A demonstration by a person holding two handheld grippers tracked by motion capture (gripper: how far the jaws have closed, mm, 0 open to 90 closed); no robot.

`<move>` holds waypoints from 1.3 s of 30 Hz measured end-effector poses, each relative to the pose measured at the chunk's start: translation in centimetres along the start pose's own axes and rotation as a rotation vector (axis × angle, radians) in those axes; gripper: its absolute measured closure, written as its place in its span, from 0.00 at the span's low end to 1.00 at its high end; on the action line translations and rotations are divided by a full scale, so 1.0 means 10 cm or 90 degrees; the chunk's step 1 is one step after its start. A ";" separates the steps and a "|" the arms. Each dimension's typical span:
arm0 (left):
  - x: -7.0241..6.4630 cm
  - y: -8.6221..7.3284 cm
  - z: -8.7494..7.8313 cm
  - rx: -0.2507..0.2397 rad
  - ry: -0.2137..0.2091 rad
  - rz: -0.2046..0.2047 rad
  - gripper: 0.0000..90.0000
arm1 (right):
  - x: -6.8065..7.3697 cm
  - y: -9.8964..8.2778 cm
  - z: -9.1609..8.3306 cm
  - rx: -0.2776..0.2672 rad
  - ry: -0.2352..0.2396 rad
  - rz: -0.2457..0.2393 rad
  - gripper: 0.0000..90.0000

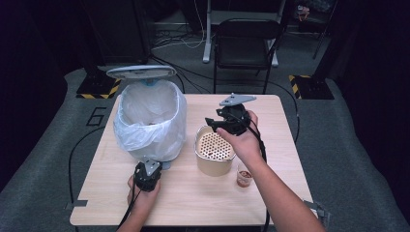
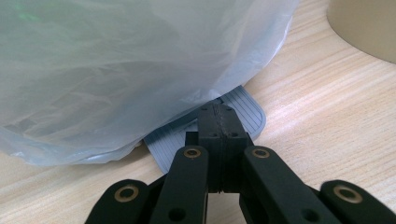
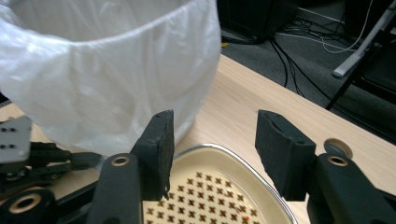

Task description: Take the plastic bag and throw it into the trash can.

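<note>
Here the left gripper (image 1: 147, 175) sits low at the near foot of the bin (image 1: 151, 121), its jaws closed tight together with their tips pressing down on the grey ribbed pedal (image 2: 243, 109) that juts from under the bin's plastic liner (image 2: 116, 70). The bin's lid (image 1: 141, 72) stands raised behind the rim, and the bag-lined mouth is open. In the high view the person's left hand (image 1: 142, 195) grips that tool near the table's (image 1: 193, 198) front edge.

The right gripper (image 1: 212, 122) hovers above the beige pot (image 1: 214, 153) with the perforated insert (image 3: 205, 196), pointing towards the bin. Its jaws stand partly apart and hold nothing (the right gripper view looks between them at bare table and the pot's far rim). The right hand (image 1: 244, 140) carries it over the pot's right side.

The pot rests on the table just right of the bin, close but apart. A small clear cup (image 1: 244, 175) with something reddish-brown inside stands just beside the pot at its near right. A black chair (image 1: 244, 43) stands beyond the table's far edge.
</note>
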State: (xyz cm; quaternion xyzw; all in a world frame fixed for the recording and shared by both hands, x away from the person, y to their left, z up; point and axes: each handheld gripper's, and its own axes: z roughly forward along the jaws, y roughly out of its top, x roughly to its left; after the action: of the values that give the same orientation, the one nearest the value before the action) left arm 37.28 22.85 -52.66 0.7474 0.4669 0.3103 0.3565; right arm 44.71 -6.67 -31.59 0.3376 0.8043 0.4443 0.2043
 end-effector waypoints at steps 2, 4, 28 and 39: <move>0.00 0.00 0.00 0.002 -0.001 0.001 1.00 | -0.06 -0.06 0.00 0.002 -0.004 0.008 0.52; 0.00 0.00 0.00 0.000 0.000 0.000 1.00 | -0.12 -0.12 0.01 0.003 -0.010 0.015 0.53; 0.00 0.00 0.00 0.000 0.000 0.001 1.00 | -0.70 -0.80 0.26 0.062 -0.044 0.119 0.64; 0.00 0.00 0.00 -0.001 0.000 -0.002 1.00 | -0.69 -0.97 0.35 0.076 -0.020 0.133 0.86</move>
State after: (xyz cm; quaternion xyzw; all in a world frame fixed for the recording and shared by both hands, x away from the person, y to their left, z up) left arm 37.27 22.82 -52.68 0.7467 0.4677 0.3099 0.3574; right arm 48.11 -13.30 -41.49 0.4382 0.7863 0.4093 0.1492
